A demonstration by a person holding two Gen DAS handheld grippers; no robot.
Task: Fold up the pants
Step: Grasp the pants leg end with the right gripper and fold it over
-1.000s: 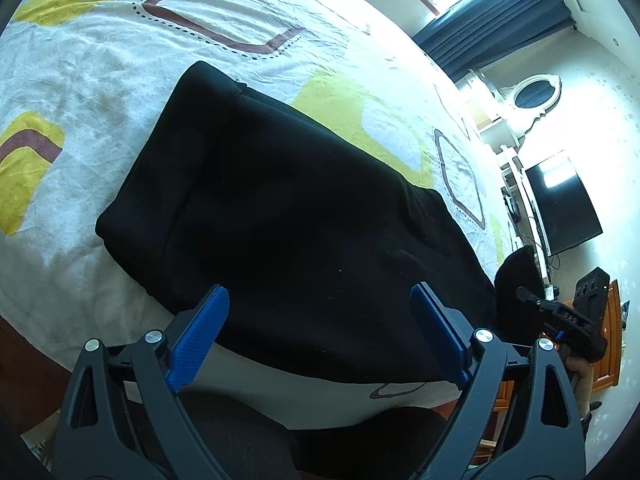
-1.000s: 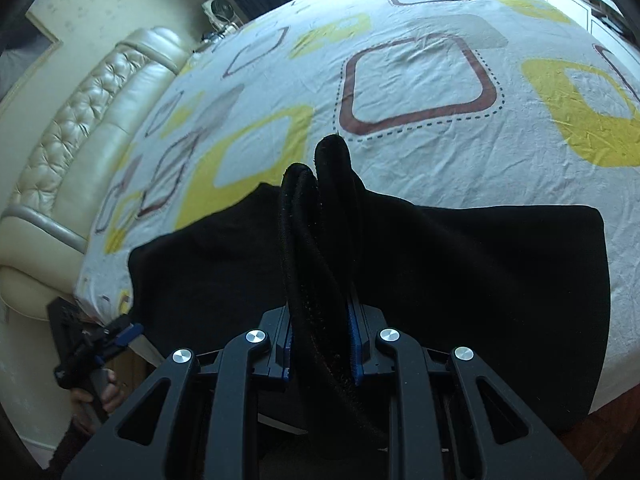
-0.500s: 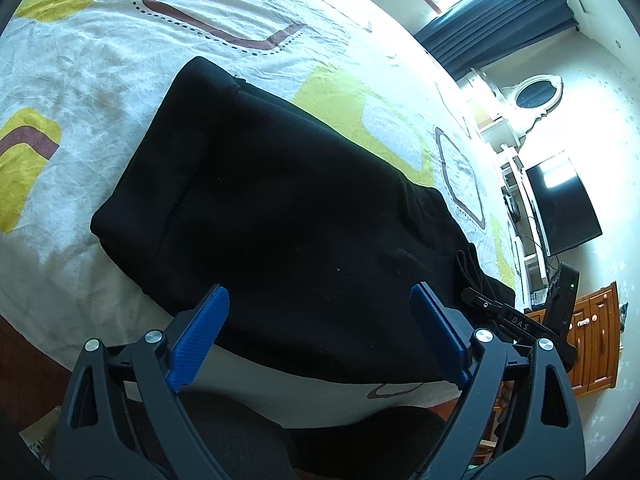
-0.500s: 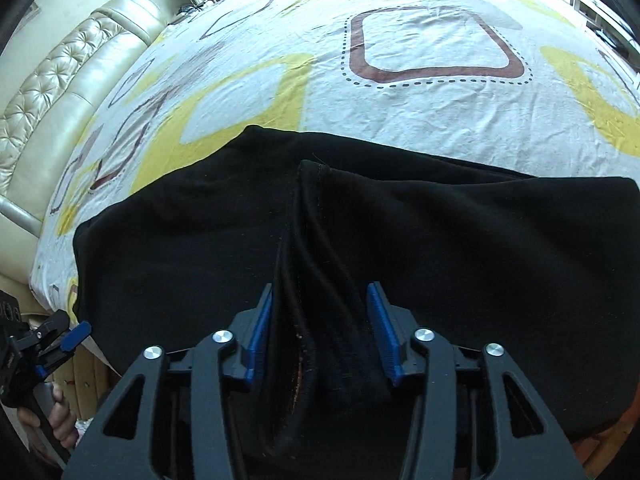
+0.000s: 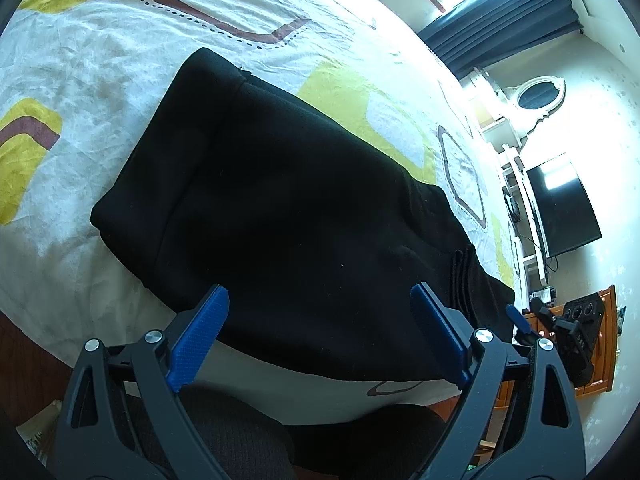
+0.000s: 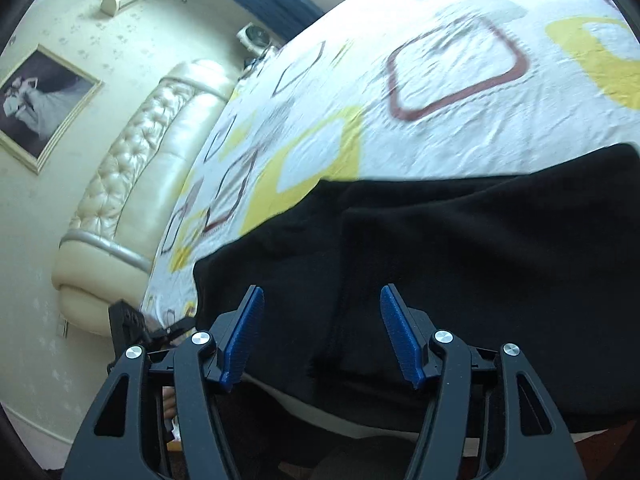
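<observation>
The black pants (image 5: pixel 288 208) lie folded flat on the patterned bed sheet (image 5: pixel 100 56), near the bed's front edge. My left gripper (image 5: pixel 320 340) is open and empty, held just in front of the pants' near edge. My right gripper (image 6: pixel 322 336) is open and empty, hovering over the pants (image 6: pixel 460 264) near their folded end. The right gripper also shows at the far right of the left wrist view (image 5: pixel 536 320). The left gripper shows at the lower left of the right wrist view (image 6: pixel 160 332).
A cream padded headboard (image 6: pixel 132 184) stands at the left of the right wrist view. A TV (image 5: pixel 564 204) and a wooden cabinet (image 5: pixel 600 352) stand by the wall beyond the bed's end. A dark chair seat (image 5: pixel 224 432) lies below the left gripper.
My right gripper has opened, let go of the pants' folded end onto the pile, and drawn back. My left gripper has stayed open and almost still.
</observation>
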